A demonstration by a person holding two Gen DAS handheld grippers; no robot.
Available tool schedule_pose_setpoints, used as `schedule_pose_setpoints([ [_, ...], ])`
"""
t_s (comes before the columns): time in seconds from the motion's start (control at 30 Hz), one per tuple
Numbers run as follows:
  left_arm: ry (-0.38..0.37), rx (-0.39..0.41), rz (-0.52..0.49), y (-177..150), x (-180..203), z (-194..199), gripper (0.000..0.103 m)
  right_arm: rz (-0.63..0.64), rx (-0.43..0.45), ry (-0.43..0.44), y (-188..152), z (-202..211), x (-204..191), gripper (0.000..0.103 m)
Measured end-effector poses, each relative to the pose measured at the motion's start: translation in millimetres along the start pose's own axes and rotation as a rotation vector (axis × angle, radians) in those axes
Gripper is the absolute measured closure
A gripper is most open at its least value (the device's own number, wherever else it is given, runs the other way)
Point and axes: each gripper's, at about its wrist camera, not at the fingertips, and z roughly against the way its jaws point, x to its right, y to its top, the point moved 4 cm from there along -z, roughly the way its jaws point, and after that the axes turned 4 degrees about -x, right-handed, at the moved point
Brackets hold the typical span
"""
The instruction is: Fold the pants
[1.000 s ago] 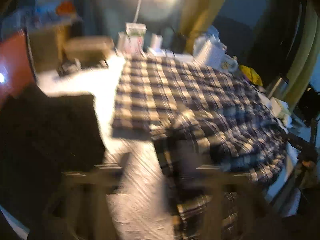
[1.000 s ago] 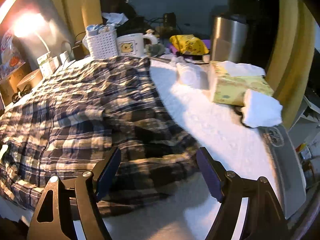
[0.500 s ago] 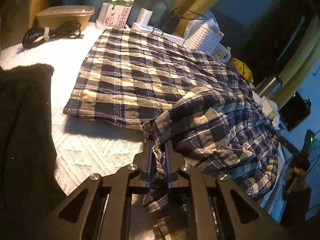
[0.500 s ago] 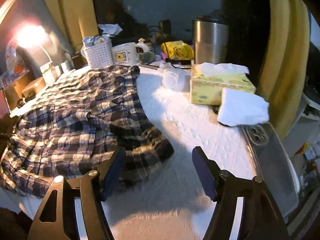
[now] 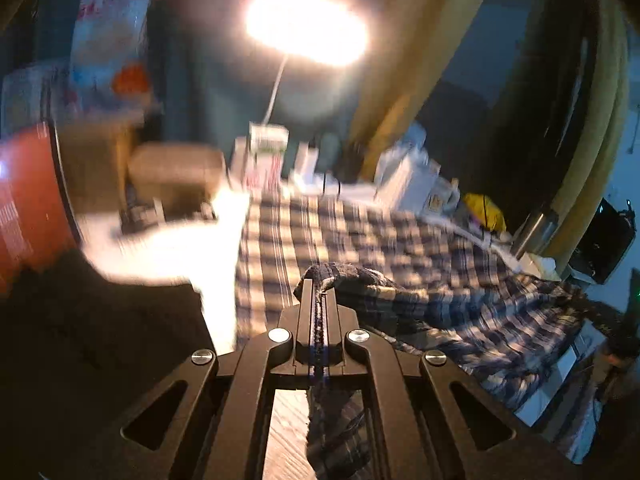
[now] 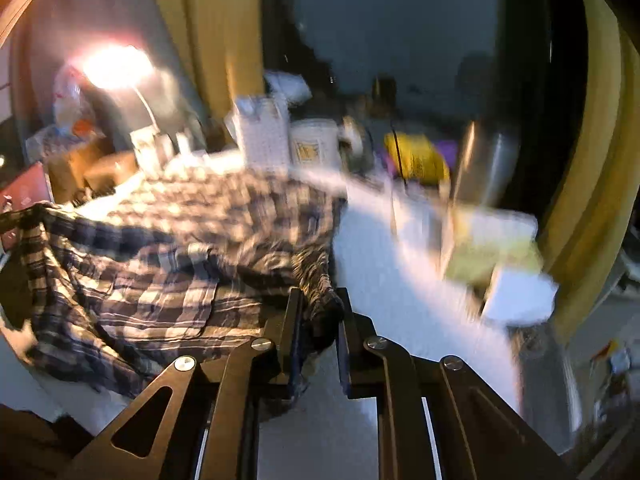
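The plaid pants (image 5: 360, 248), navy and cream checked, lie spread over the white textured table cover (image 6: 376, 272). My left gripper (image 5: 319, 286) is shut on a bunched edge of the pants and holds it lifted above the table. My right gripper (image 6: 319, 300) has its jaws closed around another bunched corner of the pants (image 6: 168, 248), also raised. The cloth hangs stretched between the two grippers. Both views are motion blurred.
A dark folded garment (image 5: 100, 320) lies at the left. At the back stand a lit lamp (image 5: 306, 28), a milk carton (image 5: 266, 148), a white basket (image 6: 262, 134) and a mug (image 6: 314, 146). A steel flask (image 6: 486, 164) and a tissue box (image 6: 492, 248) stand at the right.
My left gripper closed on the pants edge and lifted it. My right gripper, open a second ago, has closed on the near corner and raised it. Both are moving fast.
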Motion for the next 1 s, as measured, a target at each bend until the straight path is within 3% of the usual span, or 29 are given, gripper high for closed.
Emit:
schedule_pose_setpoints([
  [0.1,0.026,0.052,-0.065,26,2,21,0.103,0.024,0.059,0.006,15,31,-18,0.089],
  [0.17,0.052,0.039,-0.097,35,-1,19,0.102,0.036,0.067,0.004,18,37,-26,0.089],
  [0.27,0.055,-0.051,-0.085,29,-15,-4,0.102,0.036,0.025,-0.032,5,26,-30,0.089],
  [0.4,0.013,-0.207,-0.024,-9,-34,-49,0.097,-0.01,-0.076,-0.07,-34,-10,-18,0.089],
  [0.47,0.018,-0.262,0.003,-31,-41,-61,0.071,-0.03,-0.117,-0.082,-51,-25,-12,0.089],
  [0.5,0.013,-0.262,0.018,-39,-42,-60,0.043,-0.035,-0.131,-0.092,-59,-31,-9,0.089],
  [0.53,0.005,-0.254,0.034,-46,-44,-57,0.028,-0.045,-0.147,-0.102,-67,-37,-5,0.089],
  [0.73,-0.008,-0.218,0.052,-86,-44,-11,0.027,-0.078,-0.12,-0.082,-73,-34,1,0.089],
  [0.9,-0.076,-0.275,-0.011,-133,-15,3,0.027,-0.058,-0.113,-0.076,-69,-32,-1,0.087],
  [0.93,-0.098,-0.289,-0.028,-141,-7,1,0.027,-0.055,-0.117,-0.076,-70,-32,0,0.081],
  [1.0,-0.114,-0.294,-0.056,-151,3,-3,0.027,-0.051,-0.12,-0.089,-72,-32,2,0.056],
])
